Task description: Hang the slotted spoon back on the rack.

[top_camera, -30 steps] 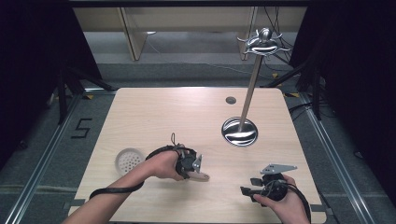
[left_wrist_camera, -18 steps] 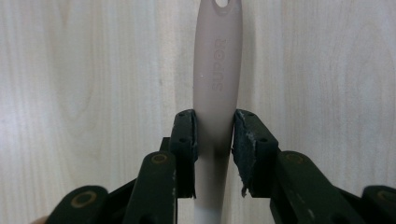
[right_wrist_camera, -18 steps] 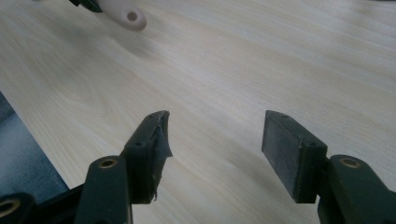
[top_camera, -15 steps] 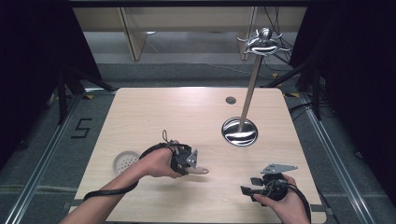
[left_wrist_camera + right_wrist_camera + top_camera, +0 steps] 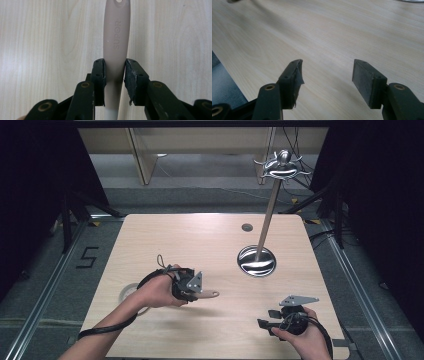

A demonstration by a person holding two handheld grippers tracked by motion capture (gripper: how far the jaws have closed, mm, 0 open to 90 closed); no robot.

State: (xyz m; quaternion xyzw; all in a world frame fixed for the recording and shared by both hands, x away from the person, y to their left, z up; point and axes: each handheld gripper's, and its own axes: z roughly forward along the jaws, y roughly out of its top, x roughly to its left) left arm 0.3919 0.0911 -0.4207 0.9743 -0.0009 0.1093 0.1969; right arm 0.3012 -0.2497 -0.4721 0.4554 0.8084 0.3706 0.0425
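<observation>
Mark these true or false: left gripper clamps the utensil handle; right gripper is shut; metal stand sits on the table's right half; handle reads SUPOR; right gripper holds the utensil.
1. The left gripper clamps the beige utensil handle: true.
2. The right gripper is shut: false, its jaws stand apart with nothing between them.
3. The metal stand sits on the right half of the table: true.
4. The handle reads SUPOR: true.
5. The right gripper holds the utensil: false, the left one does.
</observation>
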